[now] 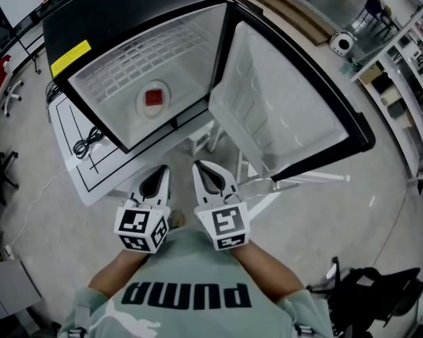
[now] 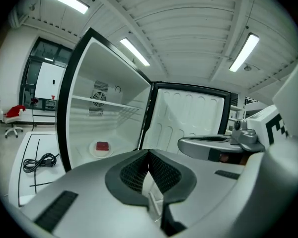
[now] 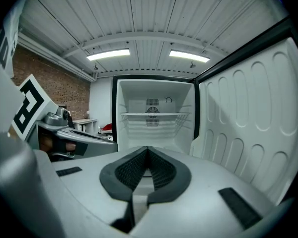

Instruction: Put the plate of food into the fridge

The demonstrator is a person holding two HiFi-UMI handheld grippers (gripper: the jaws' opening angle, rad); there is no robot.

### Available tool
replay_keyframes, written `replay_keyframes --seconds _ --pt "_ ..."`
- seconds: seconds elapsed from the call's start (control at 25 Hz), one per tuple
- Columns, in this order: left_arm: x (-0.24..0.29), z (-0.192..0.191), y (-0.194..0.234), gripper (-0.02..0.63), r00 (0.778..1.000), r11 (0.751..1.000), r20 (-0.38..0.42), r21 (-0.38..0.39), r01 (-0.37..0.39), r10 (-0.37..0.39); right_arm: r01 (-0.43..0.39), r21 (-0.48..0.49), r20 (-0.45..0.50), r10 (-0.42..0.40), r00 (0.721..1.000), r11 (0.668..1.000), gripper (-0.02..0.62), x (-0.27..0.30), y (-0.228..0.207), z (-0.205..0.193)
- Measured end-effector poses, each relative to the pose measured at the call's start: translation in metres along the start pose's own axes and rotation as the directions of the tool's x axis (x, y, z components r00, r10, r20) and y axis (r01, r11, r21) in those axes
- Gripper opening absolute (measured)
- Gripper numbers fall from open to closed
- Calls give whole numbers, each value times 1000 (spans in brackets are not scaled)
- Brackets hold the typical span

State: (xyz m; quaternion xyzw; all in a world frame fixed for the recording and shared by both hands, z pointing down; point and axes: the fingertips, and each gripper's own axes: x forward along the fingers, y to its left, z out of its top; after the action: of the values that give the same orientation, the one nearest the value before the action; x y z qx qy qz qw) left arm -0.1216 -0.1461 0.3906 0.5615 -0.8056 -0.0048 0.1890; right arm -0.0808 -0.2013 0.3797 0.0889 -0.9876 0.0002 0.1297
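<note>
Head view: 1 plate [image 1: 140, 105] holding 1 red food piece [image 1: 154, 97] inside 1 fridge [image 1: 113, 9]

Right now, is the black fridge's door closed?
No: in the head view the black fridge's door stands swung wide open, showing the round white plate with red food inside.

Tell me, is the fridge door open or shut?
Open. The fridge door stands wide to one side, and you can see the plate of food inside the fridge.

The left tool [image 2: 149, 153], jaws together and empty, faces the plate [image 2: 93, 149] inside the open fridge [image 2: 116, 83].
</note>
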Motion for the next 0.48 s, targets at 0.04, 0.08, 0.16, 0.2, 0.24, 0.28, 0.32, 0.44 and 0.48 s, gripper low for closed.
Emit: replay_keyframes --seconds 0.04,0.08,0.16,0.2,0.24,0.28,0.32,0.44,0.48 --pt "-1 0 -5 6 1000 1000 4 0 -8 8 -9 0 3 9 1000 1000 5 -4 -2 0" --pt "-2 0 -11 6 1000 1000 7 0 -17 17 -19 1 5 19 1000 1000 5 -9 -4 1" --pt "-5 -1 -22 5 999 999 14 -3 -35 35 -36 -6 13 36 999 999 5 -19 -7 1" --pt "-7 -2 -27 5 999 999 17 -6 -44 44 -43 -13 19 44 999 999 5 -24 -9 0" --pt "-9 -3 -32 5 998 998 20 -10 -54 54 -51 -19 25 51 998 999 5 -29 -11 -1" --pt "-10 -4 -37 6 998 998 23 -13 -64 64 -60 -24 28 60 998 998 5 -33 -13 -2" --pt "-12 -5 -42 6 997 997 26 -17 -73 74 -69 -26 31 70 997 997 5 -38 -14 -2" --pt "-18 -11 -56 5 995 995 29 -23 -99 100 -97 -27 33 98 995 995 5 -53 -16 -5" --pt "-20 -13 -61 5 994 994 29 -22 -108 108 -106 -26 33 106 994 994 5 -58 -17 -7"
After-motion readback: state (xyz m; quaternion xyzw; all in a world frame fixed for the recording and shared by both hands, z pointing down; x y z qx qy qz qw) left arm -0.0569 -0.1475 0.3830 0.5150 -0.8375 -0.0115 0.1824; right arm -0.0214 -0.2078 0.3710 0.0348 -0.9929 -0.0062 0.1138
